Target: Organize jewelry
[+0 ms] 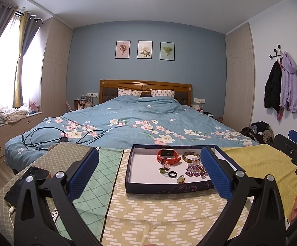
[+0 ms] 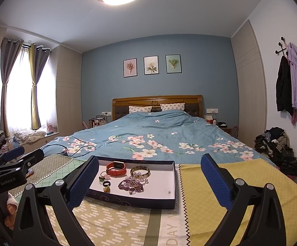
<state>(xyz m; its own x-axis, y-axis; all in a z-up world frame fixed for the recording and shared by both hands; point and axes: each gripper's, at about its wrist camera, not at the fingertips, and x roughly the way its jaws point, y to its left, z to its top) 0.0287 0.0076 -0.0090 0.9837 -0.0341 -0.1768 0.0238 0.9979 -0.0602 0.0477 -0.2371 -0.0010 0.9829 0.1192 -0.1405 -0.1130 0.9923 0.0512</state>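
A shallow dark-blue box [image 1: 168,188] [image 2: 128,199] with a white floor lies on the patterned cloths. In it lie a red smartwatch [image 1: 167,155] [image 2: 116,168], a gold bangle [image 1: 191,156] [image 2: 140,171], purple bead bracelets [image 1: 193,169] [image 2: 131,184], a black ring [image 1: 172,174] [image 2: 106,183], a green ring [image 1: 163,170] and an amber ring [image 1: 181,179] [image 2: 106,189]. My left gripper [image 1: 148,176] is open and empty, just before the box. My right gripper [image 2: 148,184] is open and empty, its left finger over the box's left edge.
A phone [image 1: 26,184] on a charging cable lies at the left of the cloths. A bed [image 1: 138,119] with a blue floral quilt and black cables [image 1: 62,137] stands behind. Yellow cloth [image 2: 220,184] spreads right of the box. Clothes [image 2: 277,147] are piled on the floor at right.
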